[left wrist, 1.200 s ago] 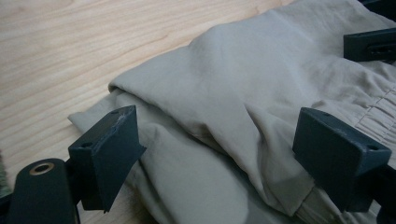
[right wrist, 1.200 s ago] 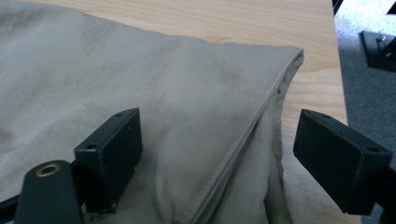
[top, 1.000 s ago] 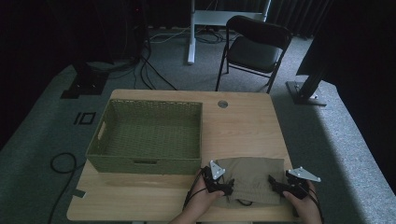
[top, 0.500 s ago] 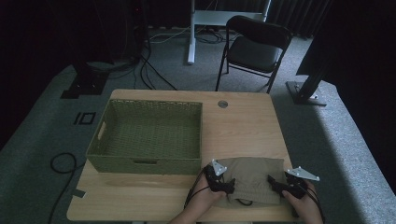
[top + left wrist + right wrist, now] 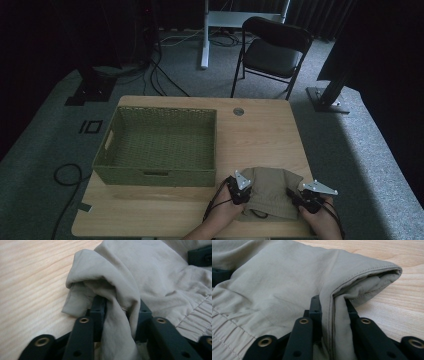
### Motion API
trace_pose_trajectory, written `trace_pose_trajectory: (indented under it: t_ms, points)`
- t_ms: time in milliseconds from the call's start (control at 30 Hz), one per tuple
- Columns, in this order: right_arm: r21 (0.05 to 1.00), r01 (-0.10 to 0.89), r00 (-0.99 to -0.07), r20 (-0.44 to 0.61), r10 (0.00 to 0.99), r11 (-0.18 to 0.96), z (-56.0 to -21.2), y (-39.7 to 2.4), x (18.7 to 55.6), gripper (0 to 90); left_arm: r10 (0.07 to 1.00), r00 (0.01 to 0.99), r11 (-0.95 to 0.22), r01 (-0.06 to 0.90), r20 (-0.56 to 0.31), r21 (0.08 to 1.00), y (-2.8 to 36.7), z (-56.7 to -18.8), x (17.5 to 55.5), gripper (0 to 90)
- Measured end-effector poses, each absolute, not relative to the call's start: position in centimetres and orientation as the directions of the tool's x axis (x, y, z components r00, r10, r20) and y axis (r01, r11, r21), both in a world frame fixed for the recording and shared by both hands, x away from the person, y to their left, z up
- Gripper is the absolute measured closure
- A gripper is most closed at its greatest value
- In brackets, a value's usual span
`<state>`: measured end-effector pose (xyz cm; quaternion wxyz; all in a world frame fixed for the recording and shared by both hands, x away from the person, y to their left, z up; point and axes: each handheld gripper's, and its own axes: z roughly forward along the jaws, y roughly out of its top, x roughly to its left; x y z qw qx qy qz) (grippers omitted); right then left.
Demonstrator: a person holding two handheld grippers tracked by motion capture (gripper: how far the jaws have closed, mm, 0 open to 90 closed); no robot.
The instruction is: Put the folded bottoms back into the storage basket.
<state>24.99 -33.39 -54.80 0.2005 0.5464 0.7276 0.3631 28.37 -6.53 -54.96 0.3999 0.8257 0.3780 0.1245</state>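
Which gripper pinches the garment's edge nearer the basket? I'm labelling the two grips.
The left gripper: it clamps the beige garment on the side facing the green basket; the right gripper holds the far edge.

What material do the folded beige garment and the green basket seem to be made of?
The garment looks like thin woven cloth, matte, perhaps cotton: soft folds, stitched seam, gathered elastic band. The basket appears to be woven fibre or wicker, matte green; its plaited texture shows, but the exact fibre cannot be told.

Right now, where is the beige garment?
In the high view, the garment lies at the table's near right edge, between both grippers, right of the basket.
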Motion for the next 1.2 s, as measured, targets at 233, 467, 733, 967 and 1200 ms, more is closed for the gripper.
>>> trace_pose_trajectory:
  t_ms: [233, 467, 733, 967, 1200]
  points:
    - [0.750, 0.655, -0.307, 0.150, 0.940, 0.094, -54.1, -34.2, 24.9, 80.5, 0.707, 0.696, -0.367, 0.514, -0.127, 0.775, -6.3, -54.0, 28.8, 78.2]
    - [0.770, 0.633, -0.303, 0.152, 0.941, 0.080, -52.6, -34.5, 24.7, 80.7, 0.693, 0.712, -0.363, 0.480, -0.113, 0.798, -6.3, -52.2, 28.9, 78.5]
    - [0.802, 0.595, -0.307, 0.166, 0.937, 0.053, -50.1, -34.4, 24.5, 80.7, 0.676, 0.727, -0.349, 0.459, -0.120, 0.817, -5.7, -49.7, 29.5, 78.2]
    - [0.819, 0.571, -0.322, 0.160, 0.933, 0.057, -48.2, -34.1, 24.7, 80.7, 0.659, 0.747, -0.372, 0.421, -0.084, 0.827, -5.2, -47.6, 29.8, 78.2]
    - [0.830, 0.555, -0.329, 0.165, 0.930, 0.049, -46.6, -33.8, 25.0, 80.8, 0.635, 0.769, -0.373, 0.392, -0.077, 0.841, -4.5, -45.6, 30.5, 78.2]
